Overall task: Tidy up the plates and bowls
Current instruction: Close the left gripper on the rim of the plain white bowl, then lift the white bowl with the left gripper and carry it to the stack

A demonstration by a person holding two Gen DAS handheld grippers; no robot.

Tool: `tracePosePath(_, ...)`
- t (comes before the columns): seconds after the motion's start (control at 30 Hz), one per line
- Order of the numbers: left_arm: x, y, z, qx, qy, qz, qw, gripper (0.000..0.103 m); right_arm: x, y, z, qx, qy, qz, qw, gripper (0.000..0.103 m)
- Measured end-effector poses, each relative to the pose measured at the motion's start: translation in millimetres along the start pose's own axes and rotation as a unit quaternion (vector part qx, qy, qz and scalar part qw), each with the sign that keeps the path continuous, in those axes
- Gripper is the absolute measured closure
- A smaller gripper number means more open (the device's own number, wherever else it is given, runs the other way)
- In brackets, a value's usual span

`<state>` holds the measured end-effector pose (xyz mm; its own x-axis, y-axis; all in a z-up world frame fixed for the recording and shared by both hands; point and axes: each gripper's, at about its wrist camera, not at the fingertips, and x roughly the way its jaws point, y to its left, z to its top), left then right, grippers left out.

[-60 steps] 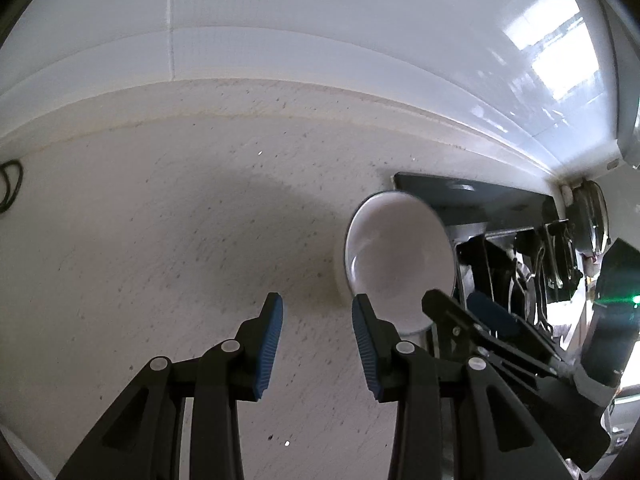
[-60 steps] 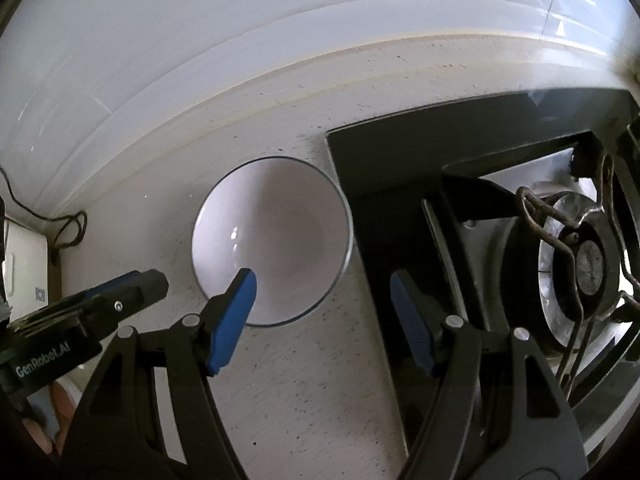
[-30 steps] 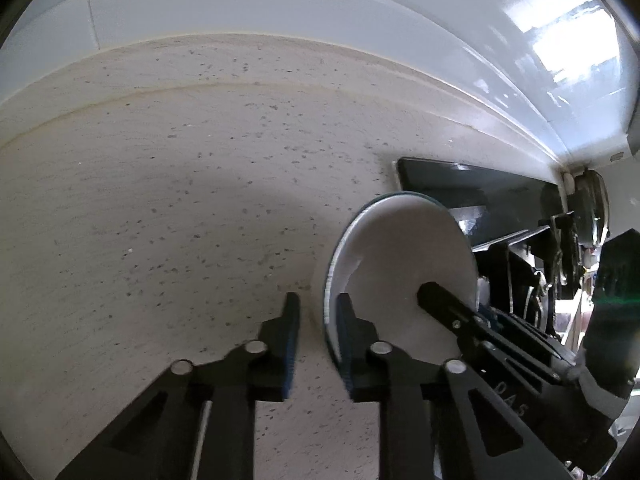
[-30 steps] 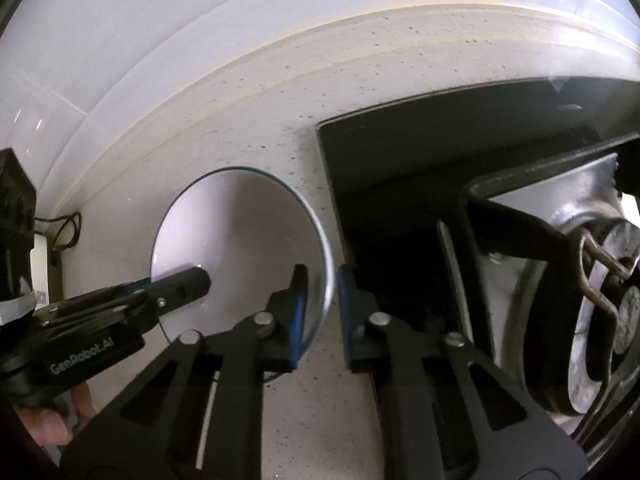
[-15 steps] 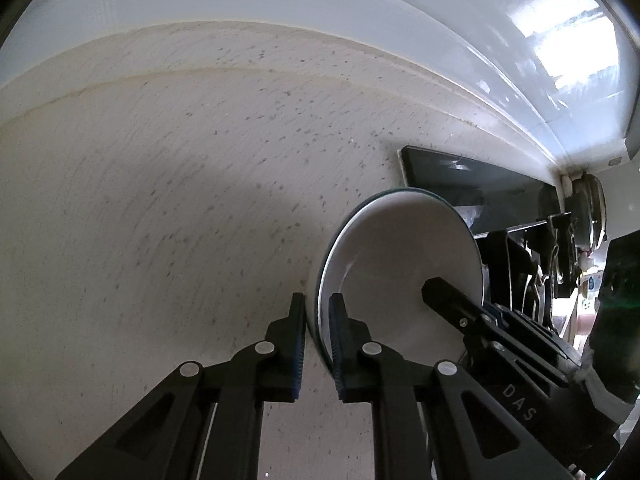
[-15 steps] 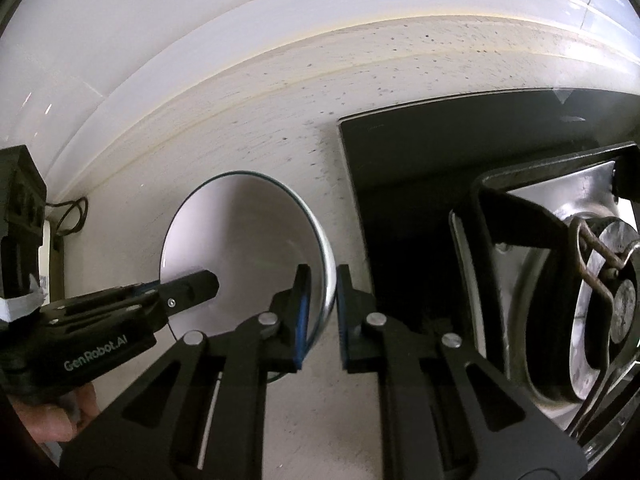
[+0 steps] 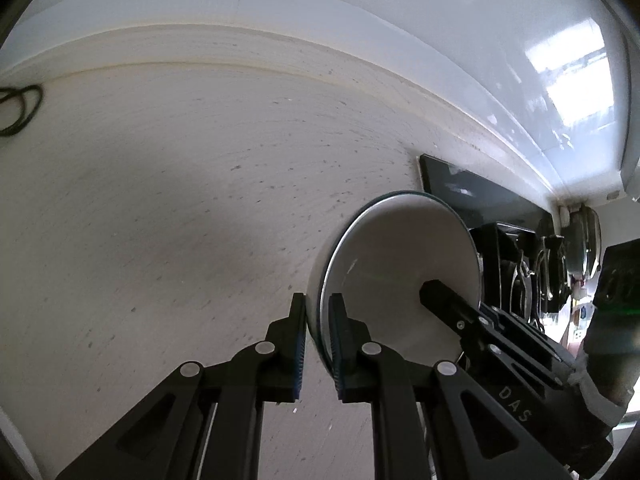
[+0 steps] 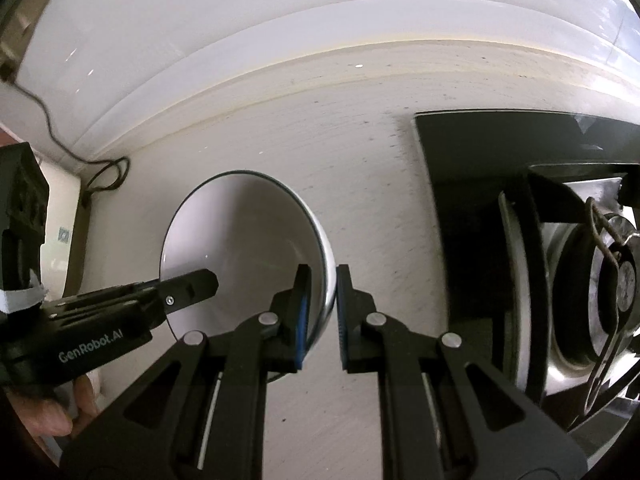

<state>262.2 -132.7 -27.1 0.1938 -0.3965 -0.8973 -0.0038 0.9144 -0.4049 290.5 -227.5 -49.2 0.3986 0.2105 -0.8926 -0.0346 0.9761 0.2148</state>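
Observation:
A white bowl (image 7: 400, 272) with a thin dark rim is held tilted over the speckled counter (image 7: 160, 220), and looks slightly raised off it. My left gripper (image 7: 318, 320) is shut on the bowl's left rim. On the opposite side, my right gripper (image 8: 322, 296) is shut on the bowl (image 8: 240, 232), one finger inside and one outside. In the right wrist view the left gripper (image 8: 200, 280) reaches into the bowl from the left. In the left wrist view the right gripper (image 7: 436, 292) shows one finger inside the bowl.
A black glass hob (image 8: 480, 160) with a metal burner (image 8: 600, 280) and pan supports lies right of the bowl. White wall panels (image 7: 320, 8) back the counter. A black cable (image 8: 108, 176) and a white box (image 8: 60, 220) sit at the far left. A hand (image 8: 48, 412) holds the left gripper.
Both grippers went from open around the bowl to shut on its opposite rims. The bowl then tilted and rose with them, away from the wall.

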Motion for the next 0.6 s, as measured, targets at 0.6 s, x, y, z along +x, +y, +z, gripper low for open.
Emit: tracePosePath(0.6,-73,59,-54,-0.064,-0.053,0.012,0.9965,0.092,-21,79,-32,-0.072,0.001,0.038,0.997,0.088)
